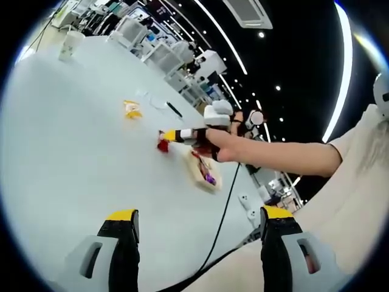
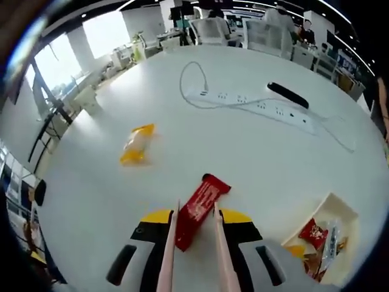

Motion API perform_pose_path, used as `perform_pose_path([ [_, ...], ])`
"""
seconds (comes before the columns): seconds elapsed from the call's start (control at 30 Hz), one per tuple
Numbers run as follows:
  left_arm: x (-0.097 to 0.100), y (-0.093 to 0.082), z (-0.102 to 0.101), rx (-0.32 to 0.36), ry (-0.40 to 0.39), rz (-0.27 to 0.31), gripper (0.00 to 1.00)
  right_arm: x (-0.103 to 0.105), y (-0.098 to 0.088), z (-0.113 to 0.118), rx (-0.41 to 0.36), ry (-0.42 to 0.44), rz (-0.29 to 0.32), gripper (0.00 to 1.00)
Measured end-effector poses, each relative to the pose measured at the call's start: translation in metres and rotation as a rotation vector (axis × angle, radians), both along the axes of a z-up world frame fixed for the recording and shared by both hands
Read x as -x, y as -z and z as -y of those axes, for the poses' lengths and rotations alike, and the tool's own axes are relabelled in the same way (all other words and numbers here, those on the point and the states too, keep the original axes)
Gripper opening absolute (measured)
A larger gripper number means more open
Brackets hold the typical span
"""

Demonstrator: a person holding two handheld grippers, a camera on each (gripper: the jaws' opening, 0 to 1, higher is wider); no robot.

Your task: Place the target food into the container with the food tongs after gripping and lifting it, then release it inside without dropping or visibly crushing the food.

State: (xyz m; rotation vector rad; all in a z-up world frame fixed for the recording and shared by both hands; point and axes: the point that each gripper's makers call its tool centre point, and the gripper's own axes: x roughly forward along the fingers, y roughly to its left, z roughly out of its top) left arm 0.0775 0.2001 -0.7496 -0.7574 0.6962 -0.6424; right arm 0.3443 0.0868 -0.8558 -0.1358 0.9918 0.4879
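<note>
- A white table (image 2: 255, 158) is seen in a bright office.
- A power strip (image 2: 255, 103), a yellow packet (image 2: 136, 145) and a snack tray (image 2: 331, 240) lie nearby.
- A red packet (image 2: 197, 210) is pinched by tongs (image 2: 193, 243) in the closed right gripper (image 2: 193, 234).
- The left gripper (image 1: 194, 225) is held open, empty.

No text can be read; markings on the red snack packet (image 2: 197, 210) are too blurred.

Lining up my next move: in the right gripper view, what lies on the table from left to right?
Yellow snack packet → red snack packet between the tongs → white power strip → black remote → container holding snacks.
</note>
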Motion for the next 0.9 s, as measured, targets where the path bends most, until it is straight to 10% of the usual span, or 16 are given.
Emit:
perform_pose_path([
  [0.9, -0.0008, -0.0064, -0.0037, -0.014, -0.013, 0.011, 0.81, 0.0014, 0.0007, 0.0023, 0.013, -0.111, 0.018, 0.25],
])
